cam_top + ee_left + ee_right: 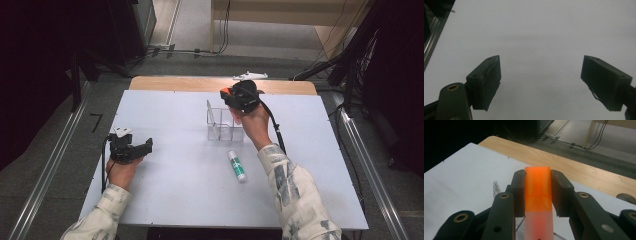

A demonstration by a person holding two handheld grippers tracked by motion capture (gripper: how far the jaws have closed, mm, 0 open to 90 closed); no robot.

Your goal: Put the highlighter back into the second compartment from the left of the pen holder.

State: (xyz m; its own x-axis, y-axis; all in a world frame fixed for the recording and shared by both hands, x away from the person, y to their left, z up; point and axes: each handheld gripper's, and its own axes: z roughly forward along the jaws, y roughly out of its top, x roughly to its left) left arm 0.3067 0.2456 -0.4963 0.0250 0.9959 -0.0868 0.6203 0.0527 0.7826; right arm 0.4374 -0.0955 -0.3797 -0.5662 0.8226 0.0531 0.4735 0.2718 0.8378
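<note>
At the frame's centre, over the white table (175,175) and above the clear plastic compartment box (223,125), the right gripper (538,178) has its jaws clamped on an orange-capped translucent stick (538,195), which stands between both pads. At lower left, the left gripper (541,75) rests with jaws wide apart on nothing.

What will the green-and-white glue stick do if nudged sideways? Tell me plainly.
The glue stick lies on its side on the smooth white table; being round, it would probably roll. It looks small, rigid and likely light, so a gentle push should move it easily.
</note>
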